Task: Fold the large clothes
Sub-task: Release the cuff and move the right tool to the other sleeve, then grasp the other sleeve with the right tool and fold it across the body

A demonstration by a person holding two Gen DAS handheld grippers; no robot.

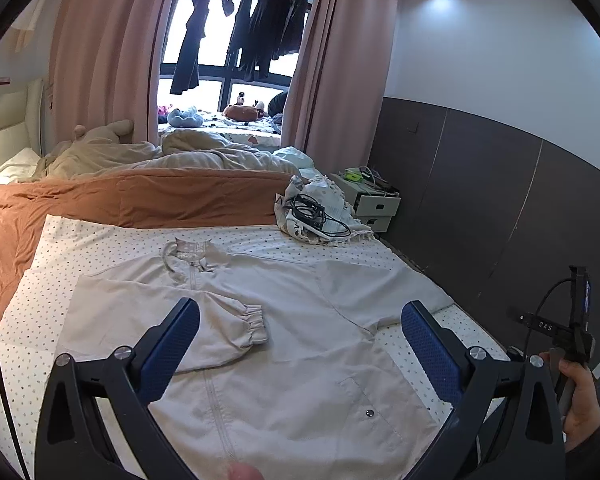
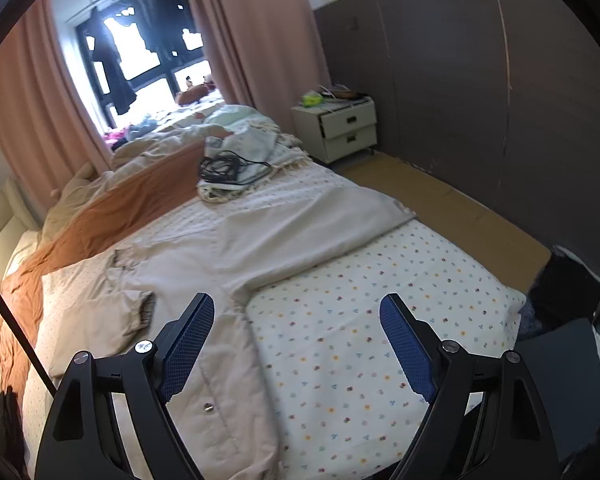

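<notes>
A pale beige zip jacket lies front up on the dotted bed sheet. Its left sleeve is folded across the chest, with the elastic cuff near the zip. The other sleeve stretches out flat toward the bed's edge. My left gripper hovers open above the jacket's chest, nothing between its blue pads. My right gripper is open too, over the sheet just right of the jacket's side seam, below the outstretched sleeve.
An orange blanket and rumpled bedding lie beyond the jacket. A patterned cloth with black cables sits at the far right of the bed. A white nightstand stands by the dark wall panel. A hand holds the other gripper's handle at right.
</notes>
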